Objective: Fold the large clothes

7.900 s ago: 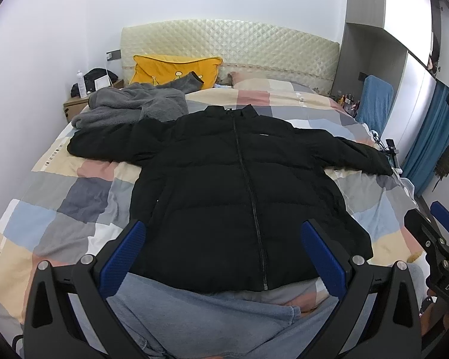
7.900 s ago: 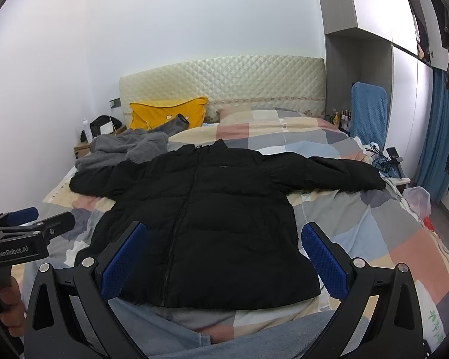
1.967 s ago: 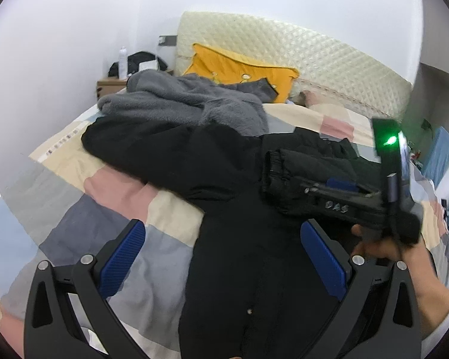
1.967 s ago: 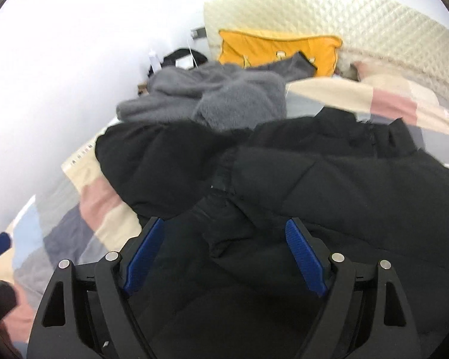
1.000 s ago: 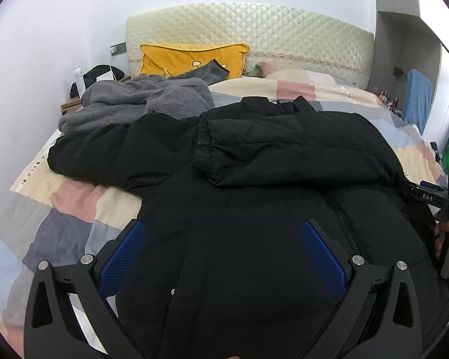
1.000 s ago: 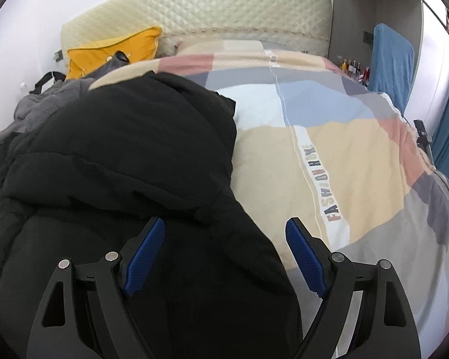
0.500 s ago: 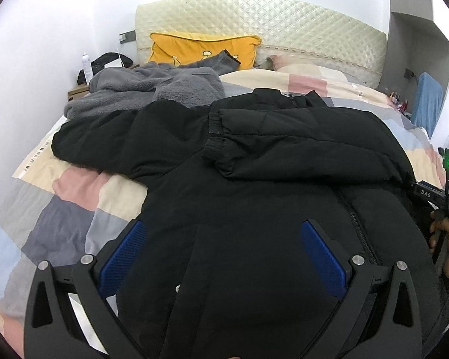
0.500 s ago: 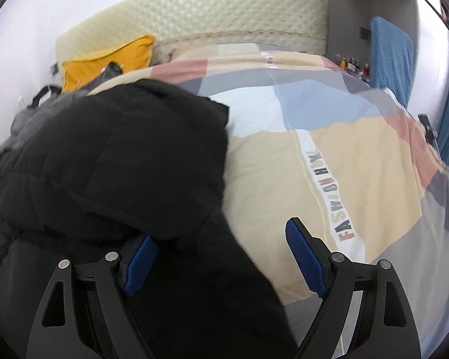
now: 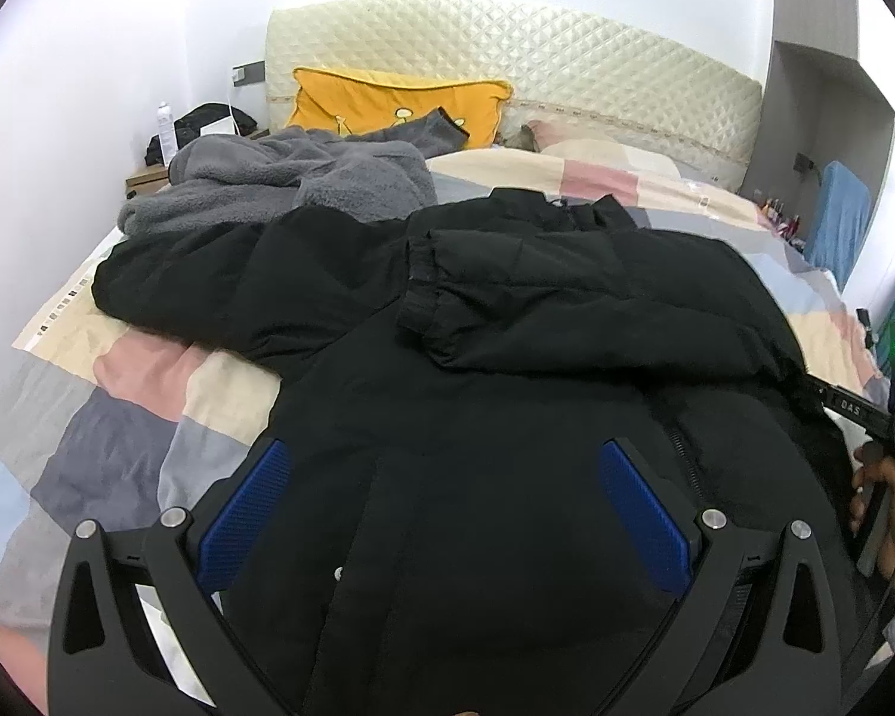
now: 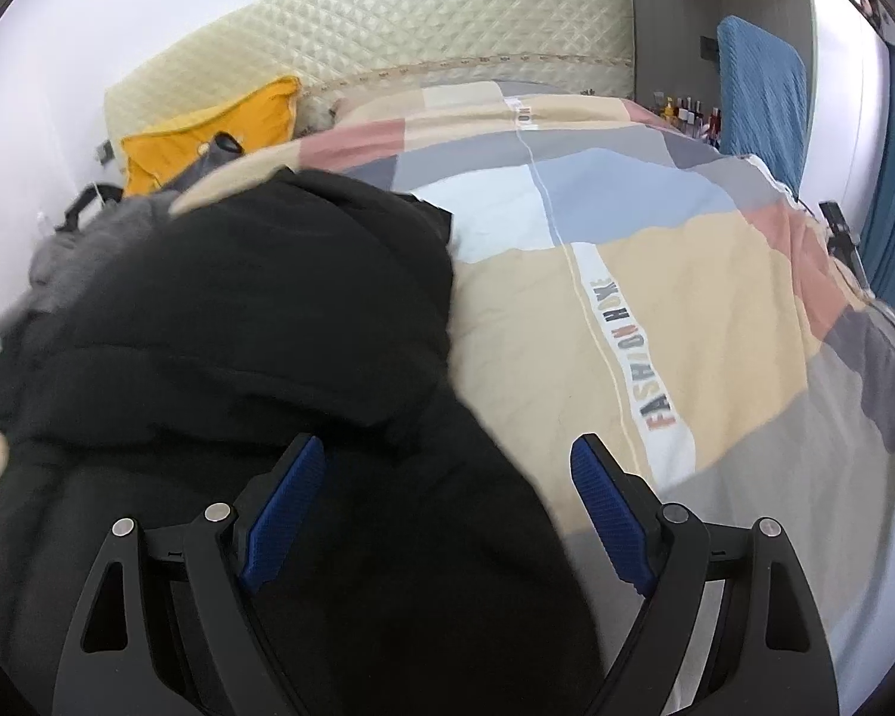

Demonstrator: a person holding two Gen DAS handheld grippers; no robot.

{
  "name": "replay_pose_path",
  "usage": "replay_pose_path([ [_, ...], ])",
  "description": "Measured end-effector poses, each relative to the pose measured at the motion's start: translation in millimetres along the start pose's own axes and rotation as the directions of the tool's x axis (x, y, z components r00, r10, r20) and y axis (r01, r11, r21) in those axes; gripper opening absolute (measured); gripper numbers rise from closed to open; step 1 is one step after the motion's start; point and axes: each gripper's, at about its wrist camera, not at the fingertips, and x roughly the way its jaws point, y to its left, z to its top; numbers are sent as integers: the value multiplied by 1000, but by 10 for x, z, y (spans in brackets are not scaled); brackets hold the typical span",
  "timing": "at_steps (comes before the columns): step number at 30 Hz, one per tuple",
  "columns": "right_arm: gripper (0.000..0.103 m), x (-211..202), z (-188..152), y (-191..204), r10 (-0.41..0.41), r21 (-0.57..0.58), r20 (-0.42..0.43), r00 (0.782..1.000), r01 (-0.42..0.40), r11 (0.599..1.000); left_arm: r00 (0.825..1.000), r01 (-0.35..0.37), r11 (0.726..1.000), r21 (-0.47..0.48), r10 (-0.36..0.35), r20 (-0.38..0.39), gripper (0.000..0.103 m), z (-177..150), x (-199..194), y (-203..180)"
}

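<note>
A black puffer jacket (image 9: pixel 507 417) lies on the patchwork bed (image 9: pixel 119 417). Its right sleeve (image 9: pixel 567 298) is folded across the chest; its left sleeve (image 9: pixel 209 274) still stretches out to the left. My left gripper (image 9: pixel 441 507) is open and empty, hovering over the jacket's lower body. My right gripper (image 10: pixel 441 501) is open and empty, over the jacket's right edge (image 10: pixel 268 328) where it meets the bedspread (image 10: pixel 656 298). The right gripper's body also shows at the right edge of the left wrist view (image 9: pixel 877 417).
A grey fleece garment (image 9: pixel 292 185) lies at the jacket's upper left. A yellow pillow (image 9: pixel 394 107) leans on the quilted headboard (image 9: pixel 537 71). A nightstand with a bottle (image 9: pixel 164 131) stands left. A blue-draped chair (image 10: pixel 758 101) stands right.
In the last second the left view moved slightly left and forward over the jacket. The right gripper shifted little and stayed open; two seconds ago it was laying the right sleeve across the chest.
</note>
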Motion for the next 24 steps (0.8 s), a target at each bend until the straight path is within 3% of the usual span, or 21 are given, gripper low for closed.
replay_pose_path([
  [3, 85, -357, 8, 147, 54, 7, 45, 998, -54, 999, 1000, 23, 1000, -2, -23, 15, 103, 0, -77, -34],
  [7, 85, -798, -98, 423, 60, -95, 119, 991, -48, 994, 999, 41, 999, 7, -41, 25, 103, -25, -98, -112],
  [14, 87, -1403, -363, 626, 105, -107, 195, 975, -85, 991, 997, 82, 997, -7, -82, 11, 103, -70, -104, -166],
  [24, 89, -1868, -646, 926, 159, -205, 269, 950, -105, 973, 995, 97, 995, 18, -97, 34, 103, -142, -216, -262],
])
